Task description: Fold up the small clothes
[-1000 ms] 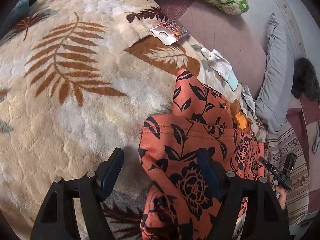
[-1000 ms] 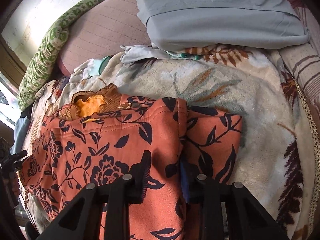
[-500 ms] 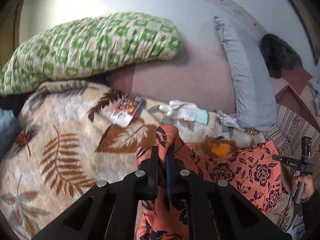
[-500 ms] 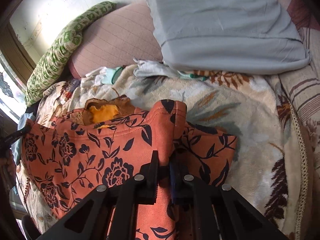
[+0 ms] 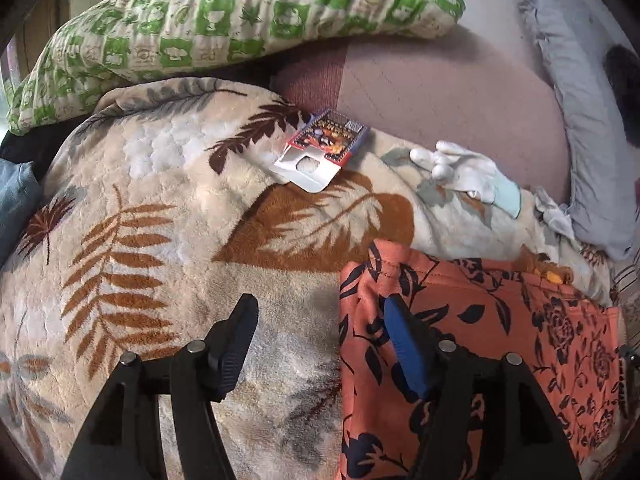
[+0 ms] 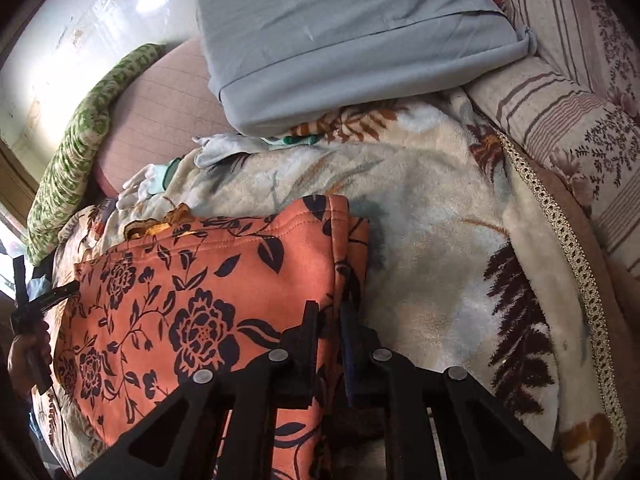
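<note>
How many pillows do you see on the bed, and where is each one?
2. The green-and-cream patterned pillow lies at the far left edge behind the leaf-print fleece blanket. The plain grey-blue pillow lies at the far right. Others may be hidden.

Leaf-print blanket (image 5: 168,248) is covering the bed, filling frame centre. Green pillow (image 5: 224,24) is lying upper left, grey pillow (image 6: 352,40) at top. Daylight is glaring off the wall (image 6: 100,28) upper left.

The orange floral garment (image 5: 480,344) runs off the left-wrist view's bottom edge.
</note>
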{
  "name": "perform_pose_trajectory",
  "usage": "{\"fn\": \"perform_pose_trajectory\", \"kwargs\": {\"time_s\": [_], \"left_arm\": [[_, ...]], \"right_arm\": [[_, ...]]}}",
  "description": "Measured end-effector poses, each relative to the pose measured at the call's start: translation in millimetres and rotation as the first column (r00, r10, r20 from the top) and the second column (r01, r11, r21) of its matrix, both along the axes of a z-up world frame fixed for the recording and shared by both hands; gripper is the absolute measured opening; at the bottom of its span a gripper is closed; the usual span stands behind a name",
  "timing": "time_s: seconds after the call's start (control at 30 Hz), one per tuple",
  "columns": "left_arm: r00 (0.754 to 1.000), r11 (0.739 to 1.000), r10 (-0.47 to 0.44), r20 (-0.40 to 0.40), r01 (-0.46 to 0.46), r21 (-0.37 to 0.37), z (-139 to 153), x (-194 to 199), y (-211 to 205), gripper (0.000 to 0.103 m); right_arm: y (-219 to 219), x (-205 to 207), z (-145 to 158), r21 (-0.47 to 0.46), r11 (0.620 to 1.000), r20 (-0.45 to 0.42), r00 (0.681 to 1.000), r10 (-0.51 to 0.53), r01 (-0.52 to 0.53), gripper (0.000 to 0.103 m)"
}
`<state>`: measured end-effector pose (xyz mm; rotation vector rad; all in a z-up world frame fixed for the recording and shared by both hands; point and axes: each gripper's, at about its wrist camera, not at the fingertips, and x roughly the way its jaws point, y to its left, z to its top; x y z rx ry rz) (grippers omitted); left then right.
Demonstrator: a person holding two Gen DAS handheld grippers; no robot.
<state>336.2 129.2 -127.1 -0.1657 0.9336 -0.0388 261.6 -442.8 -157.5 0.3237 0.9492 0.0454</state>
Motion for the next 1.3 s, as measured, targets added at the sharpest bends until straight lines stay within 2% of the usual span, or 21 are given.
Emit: {"fn": "perform_pose_trajectory", "kwargs": {"time_s": [0.13, 0.27, 0.33, 0.37, 0.43, 0.5, 0.57, 0.63, 0.7, 0.73, 0.77, 0.8, 0.87, 0.9, 0.93, 1.0, 1.1, 1.17, 1.2, 1.27, 1.3], "left_arm": [[0.998, 0.997, -0.016, 0.053, 0.02, -0.076, 23, -30, 21, 0.073], [0.995, 0.983, -0.095, -0.03, 0.089, -0.163, 11, -61, 24, 0.074], [0.987, 0.98, -0.145, -0.064, 0.134, -0.144, -2, -80, 14, 0.074], [0.984, 0.983, -0.159, -0.083, 0.151, -0.102, -11, -86, 7, 0.074], [0.973, 0.987, -0.149, -0.175, 0.156, 0.029, -36, -91, -5, 0.062], [0.981, 0.992, -0.125, -0.145, 0.129, 0.016, -39, -93, -5, 0.061], [0.983, 0.994, -0.109, -0.149, 0.112, 0.014, -33, -90, -8, 0.06], [0.985, 0.993, -0.121, -0.126, 0.121, -0.013, -23, -90, -11, 0.06], [0.987, 0.989, -0.146, -0.071, 0.143, -0.045, -8, -93, -12, 0.064], [0.987, 0.986, -0.155, -0.047, 0.153, -0.06, -1, -94, -11, 0.068], [0.987, 0.985, -0.159, -0.03, 0.157, -0.072, 4, -95, -10, 0.077], [0.987, 0.984, -0.159, -0.016, 0.158, -0.081, 7, -94, -10, 0.081], [0.988, 0.982, -0.155, -0.014, 0.152, -0.115, 6, -89, -7, 0.082], [0.989, 0.979, -0.148, -0.019, 0.144, -0.144, 4, -85, -5, 0.082], [0.99, 0.974, -0.141, -0.017, 0.135, -0.18, 1, -80, -3, 0.082], [0.991, 0.955, -0.132, -0.026, 0.12, -0.27, -6, -70, 0, 0.082], [0.986, 0.923, -0.118, -0.116, 0.066, -0.378, -31, -51, 0, 0.082], [0.979, 0.914, -0.114, -0.172, 0.035, -0.404, -45, -46, -2, 0.081], [0.981, 0.915, -0.115, -0.157, 0.043, -0.401, -44, -46, -3, 0.081], [0.978, 0.91, -0.15, -0.146, 0.079, -0.408, -42, -47, -7, 0.081], [0.976, 0.91, -0.162, -0.148, 0.09, -0.404, -43, -47, -9, 0.08]], "right_arm": [[9, -9, 13, -0.034, 0.999, 0.026, 0.999, 0.038, -0.038, 0.013], [18, -4, 4, -0.043, 0.997, -0.008, 0.998, 0.064, -0.064, 0.014], [23, 2, -6, -0.028, 0.997, -0.038, 0.997, 0.072, -0.074, 0.014], [25, 4, -11, -0.024, 0.997, -0.053, 0.996, 0.077, -0.078, 0.014], [31, 5, -14, -0.047, 0.995, -0.063, 0.994, 0.085, -0.088, 0.012], [32, 5, -11, -0.082, 0.994, -0.072, 0.996, 0.062, -0.068, 0.002], [32, 2, -3, -0.155, 0.987, -0.051, 0.998, 0.029, -0.037, 0.002], [28, 2, -7, -0.188, 0.982, -0.085, 0.996, 0.015, -0.031, 0.003], [19, 4, -17, -0.131, 0.991, -0.145, 0.989, 0.019, -0.038, 0.004], [15, 0, -12, -0.086, 0.996, -0.115, 0.993, 0.012, -0.022, 0.005], [8, -5, -6, -0.03, 1.0, -0.093, 0.996, 0.004, -0.006, 0.006], [1, -9, -2, 0.027, 1.0, -0.085, 0.996, -0.01, 0.012, 0.014], [-8, -18, 4, 0.122, 0.992, -0.088, 0.996, -0.027, 0.037, 0.049], [-11, -23, 4, 0.166, 0.985, -0.089, 0.996, -0.025, 0.04, 0.086], [-11, -26, 3, 0.203, 0.978, -0.086, 0.996, -0.023, 0.04, 0.09], [-9, -28, 2, 0.258, 0.966, -0.077, 0.997, 0.006, 0.014, 0.09], [-4, -20, -2, 0.238, 0.971, -0.073, 0.997, 0.009, 0.009, 0.089], [-4, -9, -20, 0.281, 0.96, -0.14, 0.99, 0.014, 0.026, 0.089], [-3, -8, -29, 0.332, 0.943, -0.174, 0.984, 0.03, 0.03, 0.087], [3, -14, -27, 0.39, 0.921, -0.135, 0.988, 0.07, -0.012, 0.072], [7, -18, -24, 0.406, 0.913, -0.12, 0.989, 0.089, -0.033, 0.07]]}}
